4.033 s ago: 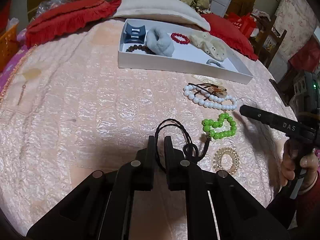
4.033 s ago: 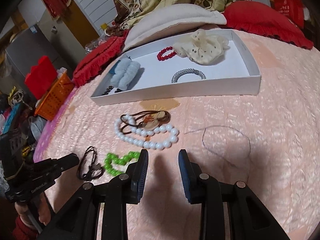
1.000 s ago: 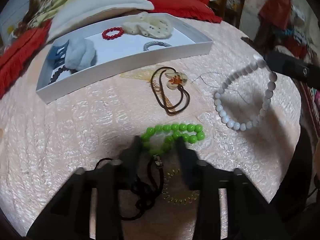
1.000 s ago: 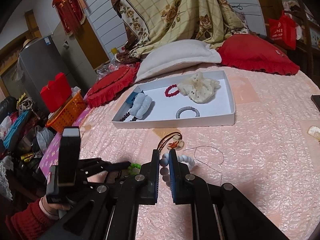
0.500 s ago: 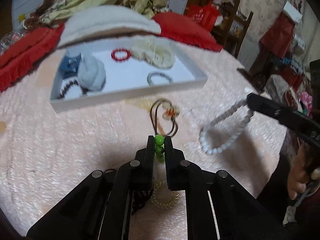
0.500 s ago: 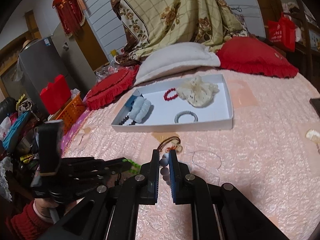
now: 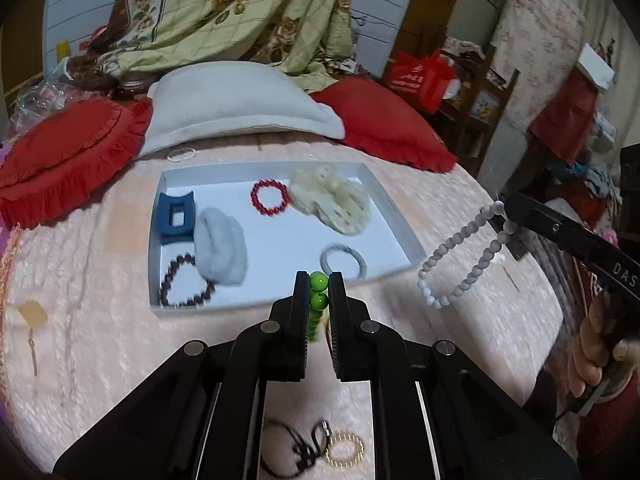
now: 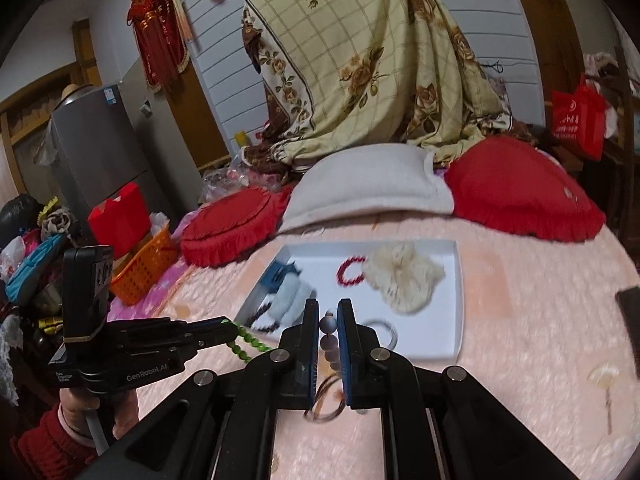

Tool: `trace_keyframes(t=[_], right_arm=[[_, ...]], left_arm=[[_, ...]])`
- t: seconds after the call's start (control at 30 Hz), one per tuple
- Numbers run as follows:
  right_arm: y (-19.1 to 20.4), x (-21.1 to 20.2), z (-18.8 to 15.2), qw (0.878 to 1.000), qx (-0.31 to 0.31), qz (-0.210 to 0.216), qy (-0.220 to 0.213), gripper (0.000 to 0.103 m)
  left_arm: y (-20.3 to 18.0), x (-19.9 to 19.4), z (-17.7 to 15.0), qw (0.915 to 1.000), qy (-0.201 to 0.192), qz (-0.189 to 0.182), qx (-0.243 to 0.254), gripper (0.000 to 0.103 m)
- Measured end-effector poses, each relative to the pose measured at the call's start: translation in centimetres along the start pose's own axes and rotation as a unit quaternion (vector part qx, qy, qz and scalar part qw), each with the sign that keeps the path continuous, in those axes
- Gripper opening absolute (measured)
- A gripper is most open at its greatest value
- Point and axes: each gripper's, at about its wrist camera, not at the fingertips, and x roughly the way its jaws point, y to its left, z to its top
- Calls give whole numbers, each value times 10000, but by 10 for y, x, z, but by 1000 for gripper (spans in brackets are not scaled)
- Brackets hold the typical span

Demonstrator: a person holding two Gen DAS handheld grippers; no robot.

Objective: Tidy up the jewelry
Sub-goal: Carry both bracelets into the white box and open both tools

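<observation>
Bedroom, pink quilted bedspread (image 7: 100, 332), white tray (image 7: 400, 220) mid-frame.
Left gripper (image 7: 319, 280) clenched on green bead bracelet (image 7: 319, 281); right gripper (image 8: 328, 316), "DAS" lettering, clenched on white bead bracelet (image 7: 460, 256).

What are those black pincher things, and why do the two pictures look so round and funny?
They are two hand-held grabbers, and a person squeezes one in each hand. Each has a tiny camera that looks along its fingers, so every picture is taken from a grabber, and the wide lens bends everything.

In the left one's picture, the left claw pinches a green bead bracelet. In the right one's picture, the right claw pinches a white bead bracelet.

Both hang above a pink bedspread. On it sits a white tray with a red bracelet, a cream scrunchie and a blue clip. A black cord and a gold coil ring lie outside it.
</observation>
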Motion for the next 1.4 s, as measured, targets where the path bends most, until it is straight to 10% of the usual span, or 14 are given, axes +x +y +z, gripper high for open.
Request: trace_keyframes(t=[0.57, 1.13, 1.4], right_arm=[[-15, 145, 62, 9968, 392, 149, 680, 9], [-69, 223, 9, 9806, 1105, -210, 1606, 9], [-77, 221, -1, 9728, 1599, 4, 1677, 9]], left_arm=[[41, 104, 20, 9968, 549, 130, -562, 8], [43, 99, -7, 9975, 543, 225, -403, 11], [32, 54, -15, 9992, 153, 52, -354, 41]])
